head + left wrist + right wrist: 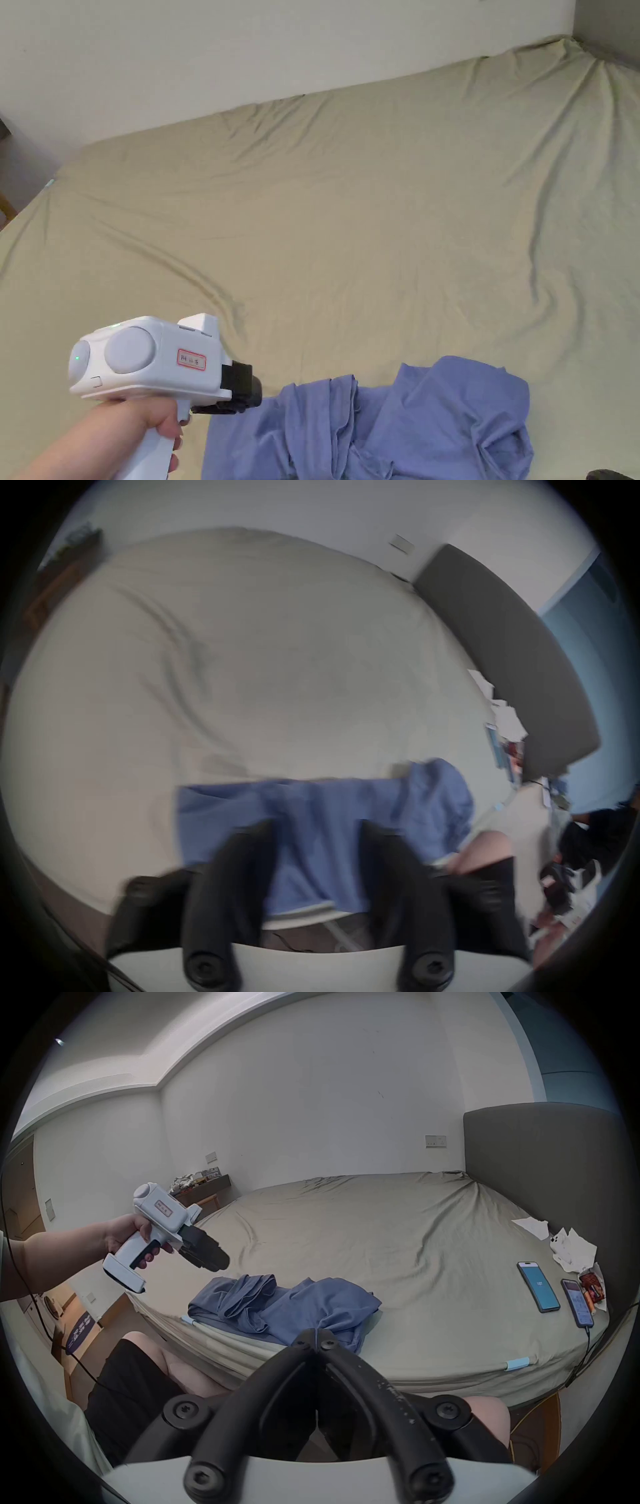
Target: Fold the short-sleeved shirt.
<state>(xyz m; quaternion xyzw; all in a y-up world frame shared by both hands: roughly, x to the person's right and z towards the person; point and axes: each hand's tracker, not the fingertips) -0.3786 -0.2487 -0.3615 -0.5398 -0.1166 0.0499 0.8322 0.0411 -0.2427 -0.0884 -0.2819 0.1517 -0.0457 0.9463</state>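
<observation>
Shirt, blue and crumpled, lies on the bed near its edge, just beyond your right gripper, whose jaws meet with nothing between them. Your left gripper hovers above the shirt, jaws apart and holding nothing.

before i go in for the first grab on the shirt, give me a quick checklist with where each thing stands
1. Shirt within reach at the near edge of the bed: ok.
2. Shirt spread flat: not ok, it lies crumpled and bunched.
3. Left gripper open, above the shirt's left end: ok, jaws apart in its own view.
4. Right gripper ready to grab: not ok, jaws closed, tips together.
5. Sleeves and collar found: cannot tell, folds hide them.
6. Two phones and papers by the headboard, apart from the shirt: ok.
</observation>
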